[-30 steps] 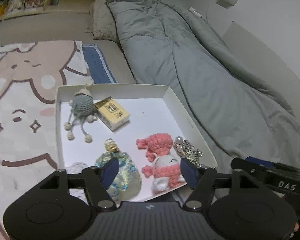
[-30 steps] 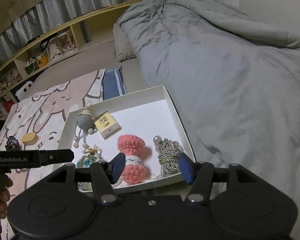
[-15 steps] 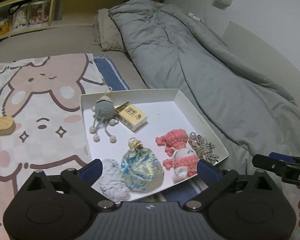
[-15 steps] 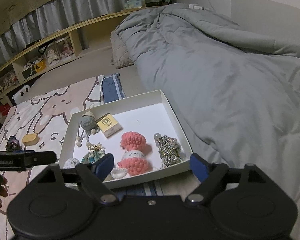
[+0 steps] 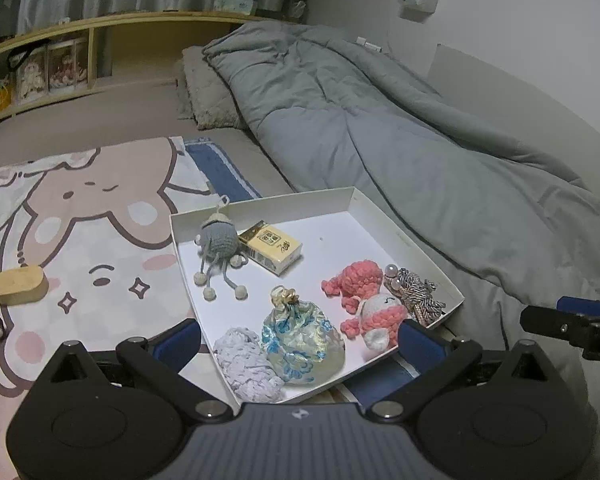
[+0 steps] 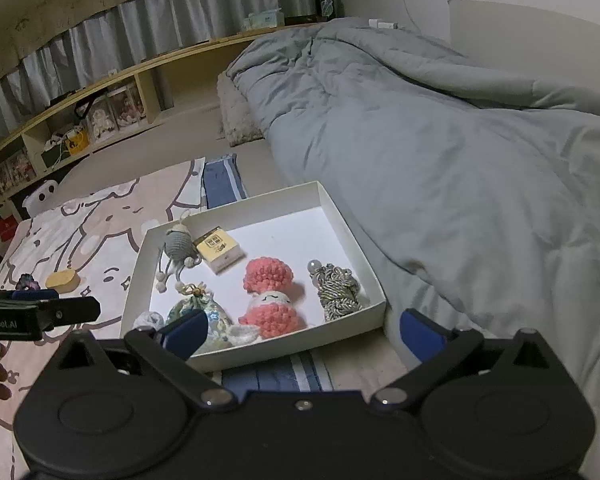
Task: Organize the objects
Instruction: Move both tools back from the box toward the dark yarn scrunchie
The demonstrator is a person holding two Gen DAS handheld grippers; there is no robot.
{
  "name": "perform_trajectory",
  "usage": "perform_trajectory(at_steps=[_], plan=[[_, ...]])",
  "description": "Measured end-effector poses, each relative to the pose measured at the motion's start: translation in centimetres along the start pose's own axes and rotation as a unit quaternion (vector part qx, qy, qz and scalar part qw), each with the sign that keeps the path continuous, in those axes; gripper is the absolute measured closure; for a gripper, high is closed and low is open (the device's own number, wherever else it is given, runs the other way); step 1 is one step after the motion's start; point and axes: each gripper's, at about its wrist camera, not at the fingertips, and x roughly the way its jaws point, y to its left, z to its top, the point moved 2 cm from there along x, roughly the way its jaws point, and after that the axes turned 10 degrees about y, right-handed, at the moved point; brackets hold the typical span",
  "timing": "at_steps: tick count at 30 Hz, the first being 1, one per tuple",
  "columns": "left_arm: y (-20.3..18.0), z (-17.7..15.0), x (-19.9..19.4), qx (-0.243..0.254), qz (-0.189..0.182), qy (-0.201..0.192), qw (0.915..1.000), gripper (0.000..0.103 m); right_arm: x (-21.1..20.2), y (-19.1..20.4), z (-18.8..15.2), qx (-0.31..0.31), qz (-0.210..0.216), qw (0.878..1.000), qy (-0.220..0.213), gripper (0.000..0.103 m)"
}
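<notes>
A white tray (image 5: pixel 404 236) lies on the bed and holds a grey crochet octopus (image 5: pixel 219 240), a yellow box (image 5: pixel 271 246), a pink crochet doll (image 5: pixel 366 298), a braided cord charm (image 5: pixel 418 295), a blue floral pouch (image 5: pixel 302 340) and a pale knitted piece (image 5: pixel 247 364). My left gripper (image 5: pixel 298 346) is open and empty above the tray's near edge. My right gripper (image 6: pixel 302 334) is open and empty just in front of the tray (image 6: pixel 342 224). A tan wooden block (image 5: pixel 19 285) and a dark purple item (image 6: pixel 27 281) lie on the cartoon blanket to the left.
A rumpled grey duvet (image 5: pixel 400 128) fills the right side. A cartoon bear blanket (image 5: pixel 80 208) covers the left. A blue striped cloth (image 6: pixel 220 182) lies behind the tray. A fuzzy pillow (image 5: pixel 208 100) and low shelves (image 6: pixel 84 120) are at the back.
Both grippers have opened wide and pulled back and up from the tray. The pale knitted piece and the floral pouch now lie free in the tray's near corner.
</notes>
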Motion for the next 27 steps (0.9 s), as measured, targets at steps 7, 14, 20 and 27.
perform_trajectory(at_steps=[7, 14, 20, 27], plan=[[0.7, 0.0, -0.9, -0.001, 0.008, -0.01, 0.9999, 0.0, -0.2, 0.7, 0.0, -0.005, -0.01, 1.0, -0.004, 0.0], [2.2, 0.2, -1.6, -0.009, 0.018, -0.012, 0.9997, 0.0, 0.0, 1.7, 0.3, -0.009, -0.009, 1.0, -0.002, 0.0], [4.1, 0.2, -2.2, -0.018, 0.03, -0.009, 0.9994, 0.0, 0.6, 3.1, 0.8, -0.013, 0.001, 1.0, 0.002, 0.0], [7.7, 0.5, -4.0, -0.038, 0.053, -0.019, 0.9977, 0.0, 1.7, 5.9, 2.3, -0.026, 0.021, 0.999, -0.003, 0.0]])
